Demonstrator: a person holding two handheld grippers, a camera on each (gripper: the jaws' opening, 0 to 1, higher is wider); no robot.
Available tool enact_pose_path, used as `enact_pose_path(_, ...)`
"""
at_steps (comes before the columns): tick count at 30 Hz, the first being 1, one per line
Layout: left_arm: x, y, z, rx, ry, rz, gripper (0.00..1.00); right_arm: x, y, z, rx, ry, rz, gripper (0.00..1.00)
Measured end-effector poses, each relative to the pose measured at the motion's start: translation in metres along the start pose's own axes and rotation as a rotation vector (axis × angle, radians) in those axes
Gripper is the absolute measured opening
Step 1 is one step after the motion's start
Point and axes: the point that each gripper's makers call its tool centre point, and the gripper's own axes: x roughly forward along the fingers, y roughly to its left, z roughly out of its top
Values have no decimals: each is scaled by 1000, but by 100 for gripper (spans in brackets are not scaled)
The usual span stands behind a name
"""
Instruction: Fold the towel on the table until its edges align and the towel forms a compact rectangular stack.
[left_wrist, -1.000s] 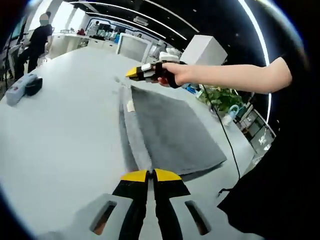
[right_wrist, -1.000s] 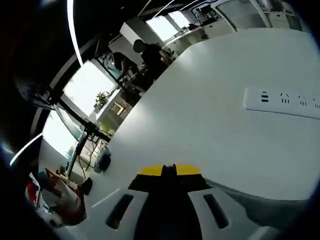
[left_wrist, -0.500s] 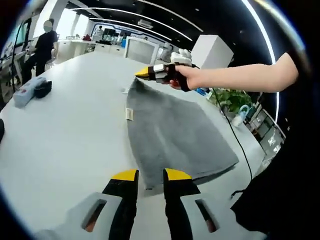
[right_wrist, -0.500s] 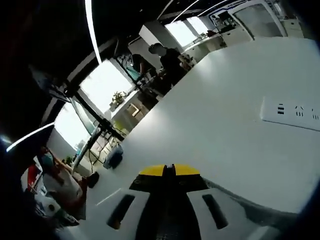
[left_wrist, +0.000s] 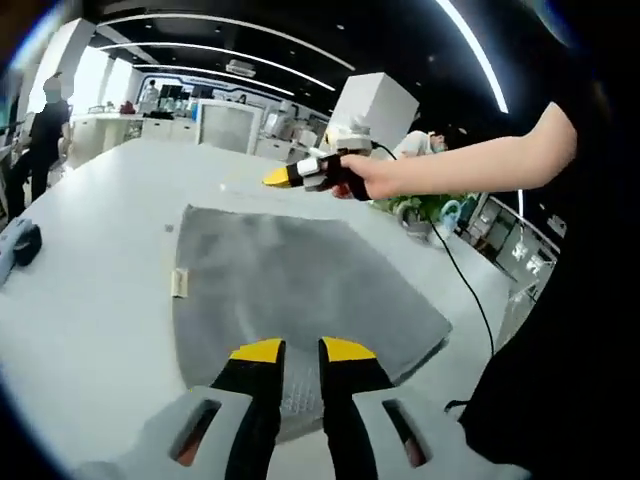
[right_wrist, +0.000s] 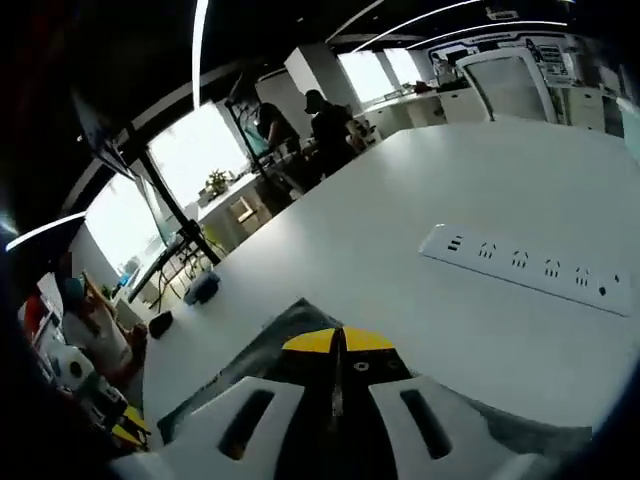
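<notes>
Office interior, dark ceiling with long light strips, pale grey worktop (left_wrist: 90, 300) running wide. Grey towel (left_wrist: 290, 285) lies spread flat on the worktop in the left gripper view, a small pale tag at its left edge; its near edge sits between and under the yellow tips of the left hand-held gripper (left_wrist: 291, 350), jaws a narrow gap apart, not visibly pinching the cloth. Right hand-held gripper (left_wrist: 280, 176) comes in from the right of that view, held in a hand (left_wrist: 368, 177) on a bare forearm, hovering above the towel's far edge; yellow tips drawn together, nothing seen between them. In the right gripper view the right hand-held gripper (right_wrist: 338, 341) shows its jaws closed tip to tip, with dark towel (right_wrist: 255, 345) cloth below and to the left of them, apart from the tips as far as can be told. White power strip (right_wrist: 530, 270) lies on the worktop (right_wrist: 380, 230) well beyond the towel. Dark object at the far left worktop edge in the left gripper view, too blurred to identify. People stand near the windows in the background
</notes>
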Motion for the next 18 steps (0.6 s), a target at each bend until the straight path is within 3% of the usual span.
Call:
enact_pose_path(7, 27, -46, 5, 119, 42, -160, 1, -32, -25, -7, -16, -13, -38, 0)
enact_pose_path(10, 40, -64, 3, 181, 103, -232, 1, -45, -38, -17, -15, 19, -89, 0)
enact_pose_path(12, 49, -81, 3, 239, 135, -316, 1, -50, -40, -21, -86, 28, -78, 0)
enact_pose_path(16, 66, -104, 5, 347, 169, -426, 1, -59, -47, -40, -194, 110, -112, 0)
enact_pose_path(18, 75, -109, 5, 345, 188, -436, 1, -62, -50, -56, -288, 210, -93, 0)
